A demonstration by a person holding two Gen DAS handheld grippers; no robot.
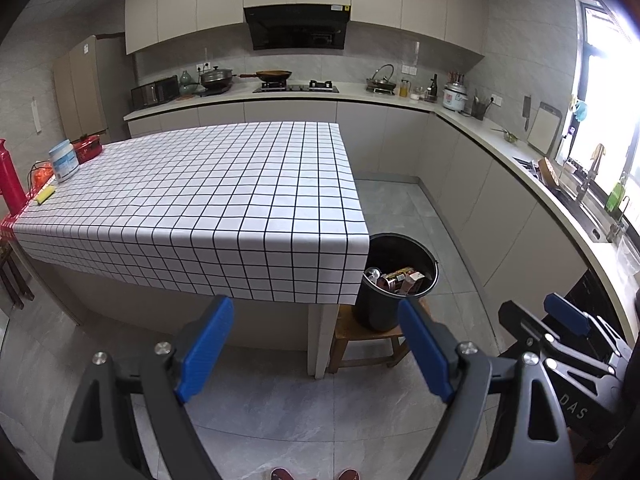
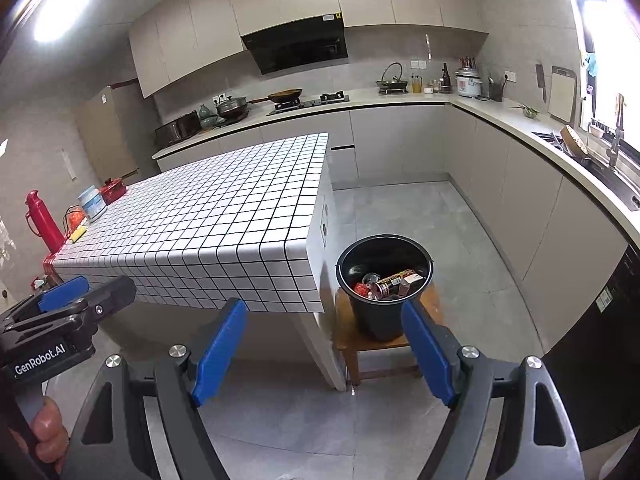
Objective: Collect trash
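A black bucket (image 1: pixel 404 280) (image 2: pixel 384 280) stands on a low wooden stool (image 2: pixel 360 344) beside the table's near right corner. Inside it lie a can, a small carton and other trash (image 2: pixel 390 282). My left gripper (image 1: pixel 316 312) is open and empty, held over the floor short of the table's front edge. My right gripper (image 2: pixel 324 314) is open too, with nothing between its blue pads, short of the bucket. Each gripper shows at the side of the other's view: the right one (image 1: pixel 568 320), the left one (image 2: pixel 68 304).
The table (image 1: pixel 200 200) wears a white checked cloth. At its far left edge stand a white tub (image 1: pixel 64 160), a red pot (image 1: pixel 86 146), a red flask (image 1: pixel 10 180) and a yellow item (image 1: pixel 45 194). Kitchen counters run along the back and right walls. Grey tiled floor lies below.
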